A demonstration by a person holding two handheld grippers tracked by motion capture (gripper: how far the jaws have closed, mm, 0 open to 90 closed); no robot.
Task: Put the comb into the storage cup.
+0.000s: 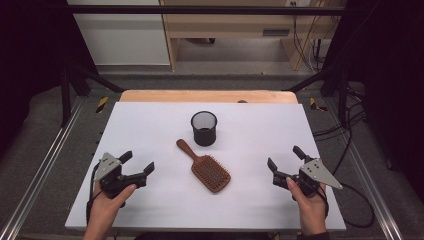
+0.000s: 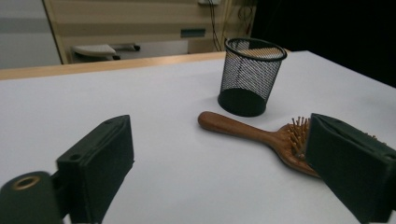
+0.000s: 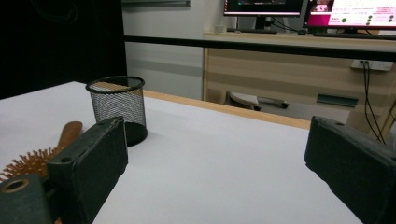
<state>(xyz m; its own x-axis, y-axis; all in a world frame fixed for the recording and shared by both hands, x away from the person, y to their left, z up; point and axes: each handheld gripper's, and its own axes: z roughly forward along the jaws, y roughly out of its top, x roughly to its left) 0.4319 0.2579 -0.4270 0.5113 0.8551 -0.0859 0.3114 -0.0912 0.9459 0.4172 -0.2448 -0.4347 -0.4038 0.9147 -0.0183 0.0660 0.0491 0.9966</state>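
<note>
A wooden hairbrush [image 1: 206, 167] lies bristles up near the middle of the white table [image 1: 150, 125], its handle pointing toward the far left. Just behind it stands a black mesh cup [image 1: 204, 128], upright and empty as far as I can see. My left gripper [image 1: 137, 163] rests at the front left, open, nothing between its jaws. My right gripper [image 1: 285, 159] sits at the front right, also open and empty. From the left gripper view the hairbrush [image 2: 261, 137] and cup [image 2: 252, 77] lie ahead to the right. The right gripper view has the cup [image 3: 117, 109] and brush [image 3: 44, 156] at its left.
A wooden strip [image 1: 207, 96] borders the table's far edge. Metal rails [image 1: 47, 155] run along both sides, with cables [image 1: 350, 135] on the floor at the right. Wooden furniture [image 1: 235, 25] stands beyond the table.
</note>
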